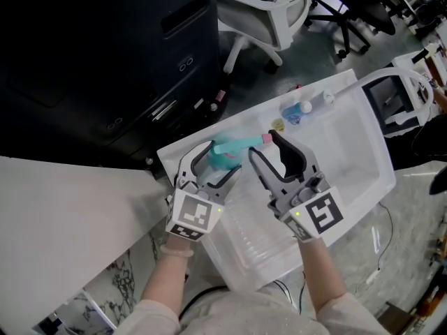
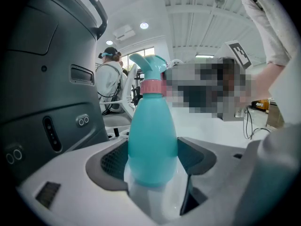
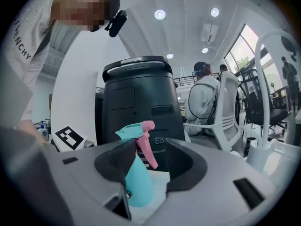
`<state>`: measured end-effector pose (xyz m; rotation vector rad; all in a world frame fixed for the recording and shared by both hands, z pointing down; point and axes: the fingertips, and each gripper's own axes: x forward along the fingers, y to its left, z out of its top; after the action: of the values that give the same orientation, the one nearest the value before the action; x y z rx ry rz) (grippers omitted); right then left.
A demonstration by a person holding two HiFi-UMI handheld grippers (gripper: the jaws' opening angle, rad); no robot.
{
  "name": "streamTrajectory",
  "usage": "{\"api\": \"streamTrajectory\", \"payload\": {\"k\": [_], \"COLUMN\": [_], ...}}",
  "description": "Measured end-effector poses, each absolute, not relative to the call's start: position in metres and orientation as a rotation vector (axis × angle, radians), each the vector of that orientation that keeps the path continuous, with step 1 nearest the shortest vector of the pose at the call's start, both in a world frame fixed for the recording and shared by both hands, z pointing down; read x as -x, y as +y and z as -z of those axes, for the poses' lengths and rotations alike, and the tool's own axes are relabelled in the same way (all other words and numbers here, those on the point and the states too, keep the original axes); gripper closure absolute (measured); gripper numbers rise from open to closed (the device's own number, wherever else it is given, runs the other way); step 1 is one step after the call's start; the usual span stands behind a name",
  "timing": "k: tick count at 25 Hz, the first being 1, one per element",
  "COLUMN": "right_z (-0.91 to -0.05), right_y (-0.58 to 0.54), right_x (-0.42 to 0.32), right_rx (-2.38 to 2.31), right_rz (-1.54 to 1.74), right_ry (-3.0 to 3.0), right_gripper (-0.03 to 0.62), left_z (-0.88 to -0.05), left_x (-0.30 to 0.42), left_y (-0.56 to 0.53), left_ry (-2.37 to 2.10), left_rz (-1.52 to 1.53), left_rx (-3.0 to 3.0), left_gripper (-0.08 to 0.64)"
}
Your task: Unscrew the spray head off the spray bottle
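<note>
A teal spray bottle [image 1: 225,153] stands upright on the white table [image 1: 349,152]. My left gripper [image 1: 223,158] is shut on it, and in the left gripper view both dark pads press the bottle's body [image 2: 150,135] low down. Its teal spray head [image 2: 150,67] tops a pink collar. My right gripper [image 1: 262,144] is level with that head, jaws apart. In the right gripper view the spray head [image 3: 132,132] and its pink trigger [image 3: 149,149] show in the gap between and just beyond the open jaws [image 3: 150,159]; neither pad presses on it.
A tall black machine [image 1: 105,61] stands close behind the bottle on the left. Small bottles [image 1: 297,110] lie at the table's far edge. White office chairs [image 1: 272,12] and a white stand [image 1: 405,96] are beyond. A person in white [image 3: 202,98] sits in the background.
</note>
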<state>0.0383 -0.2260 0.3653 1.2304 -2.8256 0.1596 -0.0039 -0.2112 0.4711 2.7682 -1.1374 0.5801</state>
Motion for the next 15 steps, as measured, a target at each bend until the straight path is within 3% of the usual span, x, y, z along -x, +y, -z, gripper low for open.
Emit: {"api": "streamTrajectory", "payload": {"k": [9, 15], "right_z": [-0.366, -0.386], "right_y": [-0.203, -0.188], "right_x": [-0.04, -0.012], "right_rx": [-1.271, -1.184], "right_rz": [-0.109, -0.281], "right_ry": [-2.784, -2.798], "right_gripper": [0.4, 0.42], "left_z": [-0.472, -0.472], "left_x": [0.004, 0.004], "left_y": [-0.211, -0.211], "left_ry": [-1.134, -1.135], "left_rz": [-0.588, -0.587], "left_rx": [-2.768, -2.766], "left_gripper": [0.227, 0.227]}}
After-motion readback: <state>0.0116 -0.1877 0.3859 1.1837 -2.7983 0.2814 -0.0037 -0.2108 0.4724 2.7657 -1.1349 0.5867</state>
